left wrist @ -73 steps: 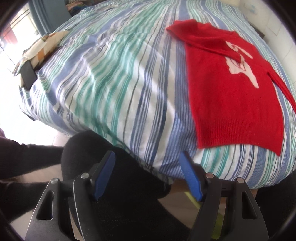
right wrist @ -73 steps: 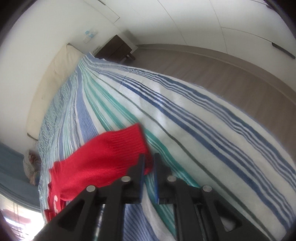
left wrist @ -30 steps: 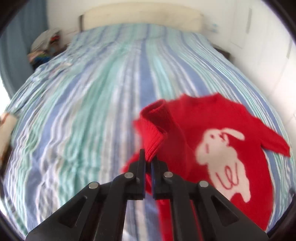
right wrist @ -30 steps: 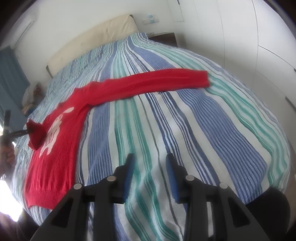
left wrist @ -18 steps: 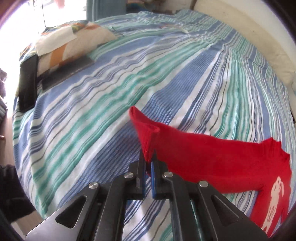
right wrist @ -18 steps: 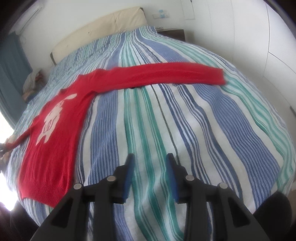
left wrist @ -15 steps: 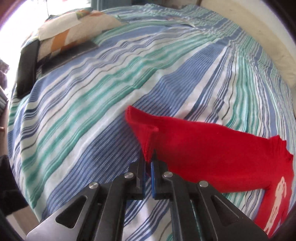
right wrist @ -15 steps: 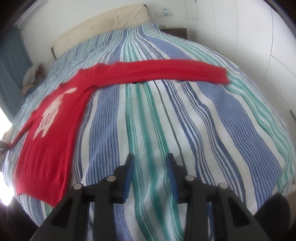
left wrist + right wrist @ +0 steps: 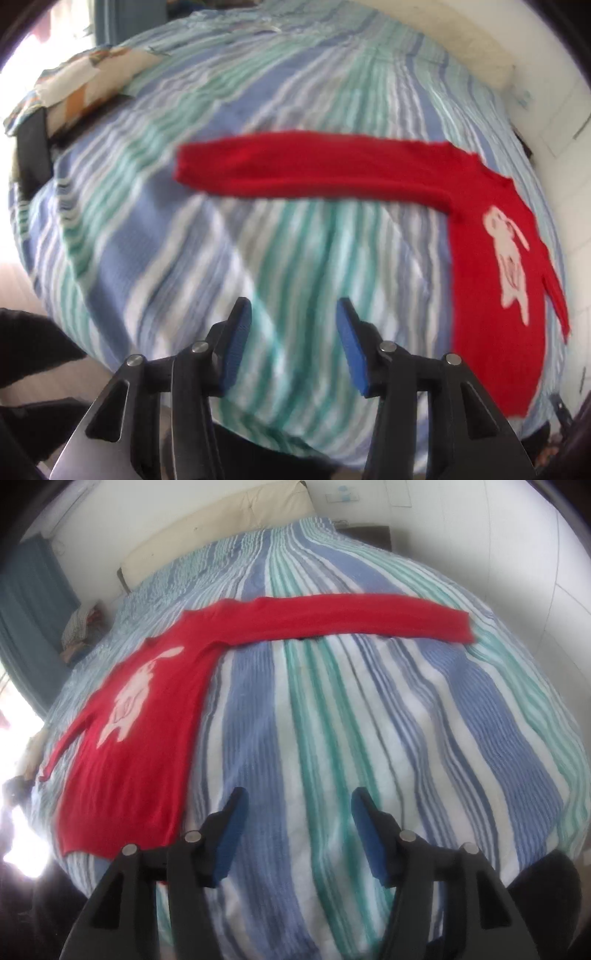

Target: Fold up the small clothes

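A red sweater (image 9: 491, 280) with a white rabbit print lies flat on the striped bed, face up. In the left wrist view its left sleeve (image 9: 303, 166) stretches out flat to the left. In the right wrist view the sweater (image 9: 147, 716) lies at the left and its other sleeve (image 9: 343, 620) stretches out to the right. My left gripper (image 9: 291, 332) is open and empty, above the bed's near edge, well short of the sleeve. My right gripper (image 9: 295, 823) is open and empty, over bare bedding right of the sweater's hem.
The bed has a blue, green and white striped cover (image 9: 369, 720). A patterned pillow (image 9: 85, 85) and a dark object (image 9: 33, 155) lie at the bed's left edge. A cream headboard (image 9: 214, 528), a nightstand (image 9: 365, 535) and a small clothes pile (image 9: 81, 624) are at the far end.
My left gripper has opened and let go of the left sleeve cuff, which now lies flat, and has pulled back toward the bed's edge. The right gripper stays open and barely moves.
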A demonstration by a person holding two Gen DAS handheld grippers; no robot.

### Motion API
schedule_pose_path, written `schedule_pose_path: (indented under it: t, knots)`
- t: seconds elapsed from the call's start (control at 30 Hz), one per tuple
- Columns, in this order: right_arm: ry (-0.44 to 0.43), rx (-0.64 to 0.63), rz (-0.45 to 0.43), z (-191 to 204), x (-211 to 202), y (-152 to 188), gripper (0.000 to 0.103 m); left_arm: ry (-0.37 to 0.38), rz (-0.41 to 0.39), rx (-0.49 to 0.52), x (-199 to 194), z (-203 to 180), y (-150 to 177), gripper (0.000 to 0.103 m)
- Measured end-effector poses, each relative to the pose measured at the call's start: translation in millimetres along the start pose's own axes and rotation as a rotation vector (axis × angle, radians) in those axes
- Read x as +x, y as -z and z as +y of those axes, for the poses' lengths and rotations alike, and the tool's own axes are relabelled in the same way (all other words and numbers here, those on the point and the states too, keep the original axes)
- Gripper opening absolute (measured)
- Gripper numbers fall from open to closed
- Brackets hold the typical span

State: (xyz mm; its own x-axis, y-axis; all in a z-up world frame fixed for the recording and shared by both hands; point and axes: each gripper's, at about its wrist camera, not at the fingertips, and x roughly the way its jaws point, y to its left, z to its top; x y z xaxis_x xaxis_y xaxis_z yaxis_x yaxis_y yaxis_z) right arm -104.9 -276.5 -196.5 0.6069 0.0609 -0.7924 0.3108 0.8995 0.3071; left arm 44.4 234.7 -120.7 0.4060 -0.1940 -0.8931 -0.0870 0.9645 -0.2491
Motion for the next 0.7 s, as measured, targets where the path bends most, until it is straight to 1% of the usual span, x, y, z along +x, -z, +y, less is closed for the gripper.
schedule_pose_path:
  t: [0.03, 0.07, 0.1, 0.17, 0.2, 0.23, 0.3, 0.37, 0.4, 0.43, 0.47, 0.5, 0.53, 0.57, 0.6, 0.63, 0.7]
  knots:
    - [-0.056, -0.005, 0.032, 8.0, -0.3, 2.5, 0.058, 0.079, 0.045, 0.034, 2.6, -23.0, 20.0, 0.053]
    - [-0.118, -0.014, 0.068, 17.2, 1.1, 5.7, 0.058, 0.142, 0.087, 0.062, 6.1, -44.5, 40.6, 0.053]
    - [-0.178, -0.022, 0.104, 26.3, 4.0, 8.7, 0.058, 0.182, 0.124, 0.081, 11.7, -63.4, 59.2, 0.053]
    - [-0.273, -0.032, 0.174, 42.2, 13.6, 14.8, 0.058, 0.218, 0.186, 0.071, 26.3, -91.3, 85.3, 0.053]
    - [-0.301, -0.036, 0.19, 48.1, 18.2, 17.3, 0.058, 0.223, 0.201, 0.061, 32.6, -99.9, 92.8, 0.053]
    - [-0.318, -0.038, 0.202, 51.8, 23.2, 18.3, 0.058, 0.21, 0.201, 0.062, 37.8, -106.5, 97.2, 0.053]
    - [-0.325, -0.039, 0.233, 56.2, 35.9, 20.5, 0.058, 0.158, 0.191, 0.083, 44.7, -115.3, 102.2, 0.057]
    - [-0.35, -0.032, 0.266, 58.4, 48.6, 23.0, 0.058, 0.126, 0.182, 0.098, 50.0, -118.8, 101.4, 0.06]
    - [-0.365, -0.031, 0.28, 59.8, 54.3, 23.7, 0.057, 0.124, 0.183, 0.091, 50.9, -119.7, 103.6, 0.062]
    - [-0.383, -0.037, 0.291, 62.4, 59.5, 25.0, 0.056, 0.132, 0.184, 0.08, 52.5, -120.0, 103.8, 0.069]
    - [-0.394, -0.046, 0.303, 66.0, 64.3, 26.7, 0.056, 0.142, 0.189, 0.075, 55.2, -121.2, 103.2, 0.071]
    - [-0.394, -0.055, 0.311, 70.2, 70.0, 27.7, 0.055, 0.137, 0.188, 0.074, 56.3, -123.2, 103.5, 0.071]
    - [-0.395, -0.061, 0.314, 73.5, 74.9, 29.0, 0.048, 0.13, 0.186, 0.076, 56.2, -125.7, 103.6, 0.062]
    - [-0.395, -0.068, 0.312, 76.9, 79.0, 29.7, 0.042, 0.147, 0.189, 0.075, 56.1, -128.1, 102.2, 0.048]
    - [-0.381, -0.079, 0.298, 80.0, 81.0, 29.5, 0.02, 0.186, 0.212, 0.072, 58.1, -131.0, 102.1, 0.007]
    - [-0.356, -0.093, 0.283, 82.1, 81.3, 28.0, 0.006, 0.21, 0.232, 0.066, 59.1, -133.0, 101.3, 0.005]
    - [-0.335, -0.11, 0.259, 84.6, 77.8, 23.4, 0.005, 0.189, 0.221, 0.092, 53.8, -137.5, 98.7, 0.004]
